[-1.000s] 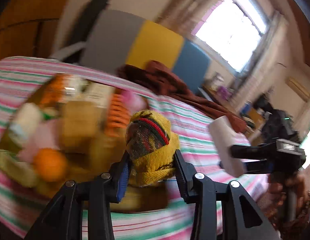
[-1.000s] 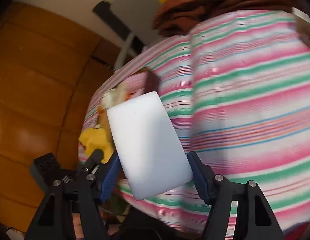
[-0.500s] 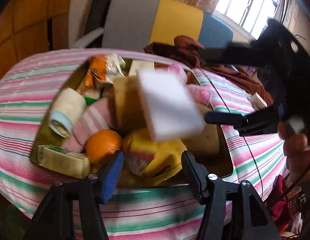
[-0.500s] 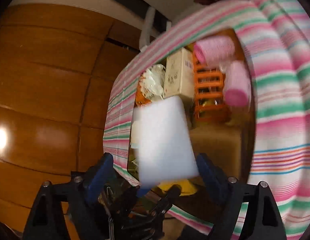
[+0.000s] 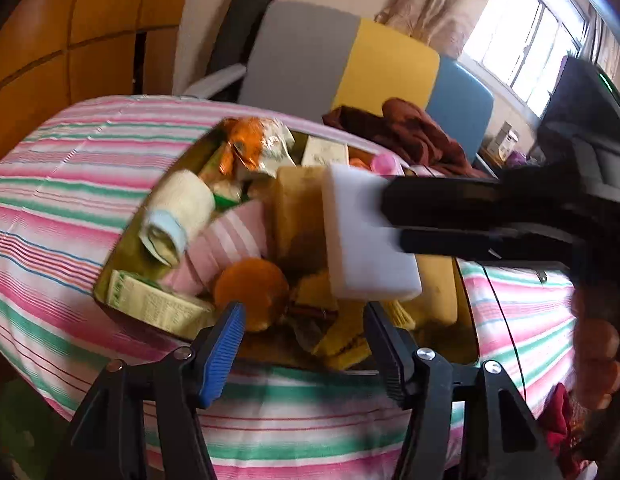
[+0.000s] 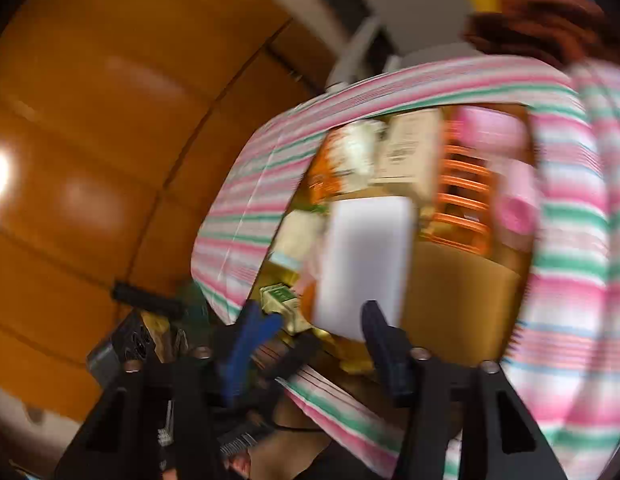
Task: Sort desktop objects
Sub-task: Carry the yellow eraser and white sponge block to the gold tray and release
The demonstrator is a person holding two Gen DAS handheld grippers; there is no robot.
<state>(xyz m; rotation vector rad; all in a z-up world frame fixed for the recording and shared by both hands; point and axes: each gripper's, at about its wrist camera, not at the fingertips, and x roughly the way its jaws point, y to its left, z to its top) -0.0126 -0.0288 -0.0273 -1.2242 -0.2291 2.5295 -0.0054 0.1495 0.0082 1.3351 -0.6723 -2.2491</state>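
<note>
My left gripper (image 5: 301,312) is in the low middle of its view. Its jaws have just been opening and now stand spread, with nothing between the pads. Past the tips I see a yellow cloth (image 5: 342,336) and an orange (image 5: 249,292) inside the tray (image 5: 123,246). The tray stands on the bench (image 5: 49,208), which has a striped cover.

The white sponge (image 5: 358,240) lies tilted on top of the other things in the tray, in the middle of the picture. To the left of it are a pink striped cloth (image 5: 225,248), a rolled cream towel (image 5: 181,208) and a green carton (image 5: 153,304).

My right gripper (image 5: 394,218) comes in from the right edge, and its tips are in front of the sponge. In its own view this gripper (image 6: 310,314) is very blurred. Its jaws have just been closing and now stand narrow, with a gap left between them. The sponge (image 6: 366,256) is just past the tips, and as far as I can see the pads do not press on it.

A brown cloth (image 5: 410,132) lies on the bench behind the tray.
</note>
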